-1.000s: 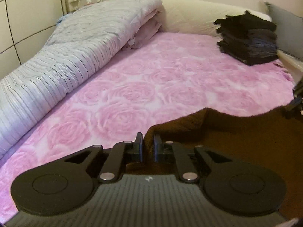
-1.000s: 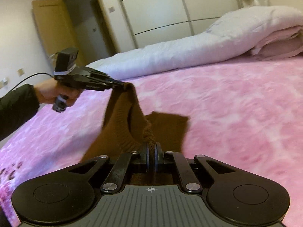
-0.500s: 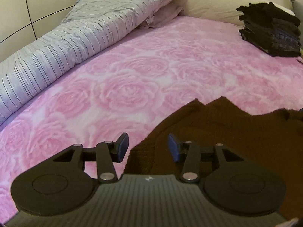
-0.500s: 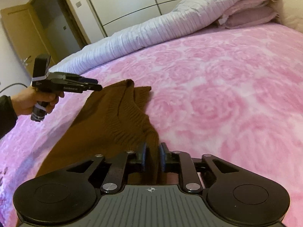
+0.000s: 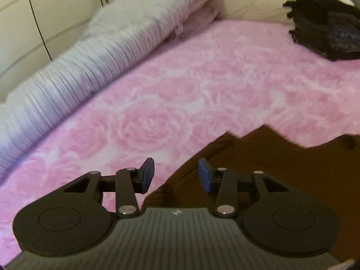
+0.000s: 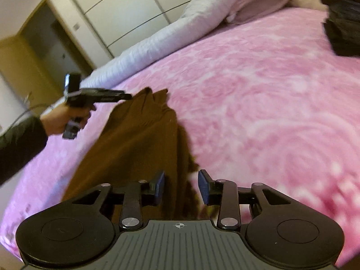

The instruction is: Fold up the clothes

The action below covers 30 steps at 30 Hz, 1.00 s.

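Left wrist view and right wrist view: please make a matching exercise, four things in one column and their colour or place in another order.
1. sweater
2. bedspread
3. folded clothes stack
4. rolled duvet

a. pale striped, along the bed's left edge
b. brown, flat near both claws
c. dark, far right corner
d. pink rose pattern

Pairs: 1-b, 2-d, 3-c, 4-a

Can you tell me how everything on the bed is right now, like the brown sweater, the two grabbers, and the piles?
brown sweater: lying on the bed, let go, rumpled along one edge.
left gripper: open, nothing pinched.
right gripper: jaws opening, sweater edge loose between them, not pinched.
dark clothes: folded, stacked in a pile.
striped duvet: rolled up along the bed's side.
pink blanket: spread flat.
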Available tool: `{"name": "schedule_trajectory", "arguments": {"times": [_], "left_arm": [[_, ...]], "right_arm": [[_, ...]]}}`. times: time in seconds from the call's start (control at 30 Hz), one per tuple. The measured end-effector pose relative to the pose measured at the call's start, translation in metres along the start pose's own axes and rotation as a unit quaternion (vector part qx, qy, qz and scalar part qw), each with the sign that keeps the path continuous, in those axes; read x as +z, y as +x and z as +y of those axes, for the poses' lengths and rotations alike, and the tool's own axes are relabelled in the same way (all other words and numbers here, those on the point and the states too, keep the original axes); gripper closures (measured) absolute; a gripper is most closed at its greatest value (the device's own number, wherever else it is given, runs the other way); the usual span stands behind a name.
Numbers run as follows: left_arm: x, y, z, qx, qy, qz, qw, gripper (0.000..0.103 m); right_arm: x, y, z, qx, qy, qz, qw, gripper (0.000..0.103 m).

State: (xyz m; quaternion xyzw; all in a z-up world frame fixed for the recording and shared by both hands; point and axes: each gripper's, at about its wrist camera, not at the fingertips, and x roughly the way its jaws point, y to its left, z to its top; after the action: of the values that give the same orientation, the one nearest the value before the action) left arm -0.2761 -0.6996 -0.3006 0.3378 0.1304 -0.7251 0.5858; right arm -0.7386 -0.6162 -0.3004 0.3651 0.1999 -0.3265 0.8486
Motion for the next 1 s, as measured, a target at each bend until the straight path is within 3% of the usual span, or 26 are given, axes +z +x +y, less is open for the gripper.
{"name": "schedule_trajectory", "arguments": {"times": [0.2,0.43,0.47,0.5,0.53,0.63,0.73,0.87,0.9,1.0], "left_arm": [[-0.018,-0.108,-0.061,-0.044,-0.007,-0.047,0.9979,0.063],[-0.074,-0.212,-0.180,-0.131,0.040,-0.072,0.9879,0.056],[-0.082,-0.221,-0.197,-0.133,0.046,-0.067,0.9877,0.054],[-0.089,-0.228,-0.216,-0.141,0.059,-0.061,0.9864,0.051],[-0.096,-0.235,-0.236,-0.149,0.074,-0.055,0.9846,0.049],[-0.110,-0.247,-0.285,-0.134,0.112,-0.055,0.9830,0.046],[-0.119,-0.246,-0.327,-0.116,0.147,-0.054,0.9808,0.046],[-0.135,-0.235,-0.373,-0.066,0.229,-0.066,0.9690,0.045],[-0.140,-0.228,-0.385,-0.031,0.267,-0.065,0.9611,0.046],[-0.158,-0.214,-0.401,0.064,0.368,-0.067,0.9250,0.061]], "right_arm": [[-0.032,-0.052,0.017,0.032,0.014,0.000,0.999,0.067],[-0.069,-0.049,0.009,0.044,0.067,-0.005,0.997,0.067],[-0.069,-0.049,0.007,0.045,0.072,-0.010,0.996,0.075],[-0.067,-0.049,0.007,0.044,0.072,-0.012,0.996,0.091],[-0.065,-0.050,0.009,0.042,0.071,-0.015,0.996,0.091],[-0.056,-0.061,0.016,0.038,0.060,-0.020,0.997,0.094],[-0.052,-0.078,0.018,0.072,0.100,-0.033,0.992,0.095],[-0.057,-0.093,0.018,0.093,0.131,-0.043,0.986,0.095],[-0.059,-0.093,0.017,0.093,0.138,-0.041,0.985,0.095],[-0.066,-0.094,0.012,0.093,0.160,-0.033,0.982,0.095]]}}
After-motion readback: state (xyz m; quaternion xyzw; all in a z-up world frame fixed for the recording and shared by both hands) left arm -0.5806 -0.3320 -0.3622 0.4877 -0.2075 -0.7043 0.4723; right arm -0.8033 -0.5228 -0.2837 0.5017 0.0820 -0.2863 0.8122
